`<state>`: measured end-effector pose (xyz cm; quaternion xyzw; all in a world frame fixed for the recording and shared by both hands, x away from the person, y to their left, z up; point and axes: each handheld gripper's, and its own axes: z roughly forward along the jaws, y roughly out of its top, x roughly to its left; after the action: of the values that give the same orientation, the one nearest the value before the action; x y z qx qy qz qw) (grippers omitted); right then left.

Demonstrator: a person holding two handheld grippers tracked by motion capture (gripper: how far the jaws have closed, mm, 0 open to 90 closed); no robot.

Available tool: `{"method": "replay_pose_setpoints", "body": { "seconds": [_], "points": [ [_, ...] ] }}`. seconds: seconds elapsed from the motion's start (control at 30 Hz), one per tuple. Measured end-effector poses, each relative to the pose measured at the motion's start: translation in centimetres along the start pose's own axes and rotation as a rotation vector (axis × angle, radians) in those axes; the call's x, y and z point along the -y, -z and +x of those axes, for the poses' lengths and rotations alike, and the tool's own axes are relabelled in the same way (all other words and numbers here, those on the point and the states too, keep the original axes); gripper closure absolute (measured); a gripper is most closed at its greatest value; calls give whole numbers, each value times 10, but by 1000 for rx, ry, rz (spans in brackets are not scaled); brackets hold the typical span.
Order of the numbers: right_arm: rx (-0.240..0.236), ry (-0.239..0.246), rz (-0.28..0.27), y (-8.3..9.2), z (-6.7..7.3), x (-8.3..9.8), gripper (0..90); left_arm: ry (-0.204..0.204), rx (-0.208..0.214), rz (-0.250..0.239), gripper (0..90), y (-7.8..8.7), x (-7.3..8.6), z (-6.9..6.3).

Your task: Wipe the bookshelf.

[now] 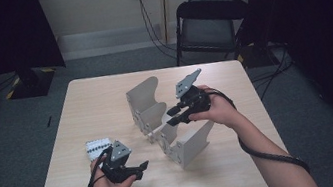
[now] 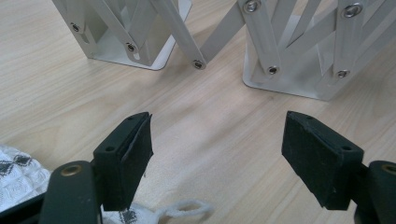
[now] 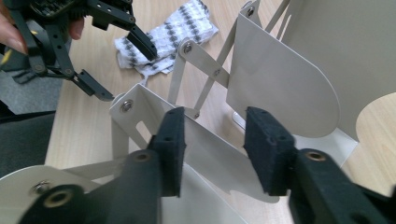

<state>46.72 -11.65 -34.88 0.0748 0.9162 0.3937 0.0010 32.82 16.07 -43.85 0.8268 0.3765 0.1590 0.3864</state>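
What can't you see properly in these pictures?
- Rack: the high view's right gripper and hand cover its middle; both gripper views crop its top.
- Cloth: cut off by the left gripper view's edge and jaw.
- Whether the right pads touch the rack's plate: unclear.

Folding rack [image 1: 169, 123]: matt grey metal, shiny rivets. Table [image 1: 104, 98]: smooth pale wood. Cloth [image 1: 97, 146]: textured weave.

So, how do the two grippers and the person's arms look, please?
Both the left gripper and the right gripper are black, each with a grey three-cornered plate on top, flat black padded jaws and a trailing black cable. The forearms are bare, no sleeves in view.
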Motion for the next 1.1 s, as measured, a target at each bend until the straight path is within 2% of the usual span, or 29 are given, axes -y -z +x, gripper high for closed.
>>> {"method": "replay_pose_setpoints", "body": {
  "seconds": [0.1, 0.2, 0.3, 0.43, 0.6, 0.73, 0.83, 0.97, 1.1],
  "points": [
    [10, -1, -9, 5, 0, 1, 713, 1, 0, -1, 244, -1, 0, 0],
    [16, 5, -6, 8, 0, 3, 722, 0, -1, 1, 245, -1, -1, -1],
    [15, 12, -7, 9, 1, 4, 739, -3, -2, -1, 245, 0, -1, 0],
    [-4, 9, -24, 11, 2, 3, 825, -6, -3, 1, 245, 0, -2, 0],
    [6, 15, -20, 11, 4, 3, 806, -6, -2, -2, 245, -1, -2, -1],
    [13, 19, -29, 8, 3, 5, 720, -2, -2, -3, 245, 0, -2, -1],
    [15, 33, -28, 6, 3, 5, 705, 0, -2, -4, 245, 0, -2, 0],
    [13, 64, 4, 6, 3, 3, 679, 7, 7, -2, 245, -1, -1, -1],
    [15, 69, 24, 7, -1, 3, 675, 10, 5, 1, 245, -1, -1, 1]
  ]
}}
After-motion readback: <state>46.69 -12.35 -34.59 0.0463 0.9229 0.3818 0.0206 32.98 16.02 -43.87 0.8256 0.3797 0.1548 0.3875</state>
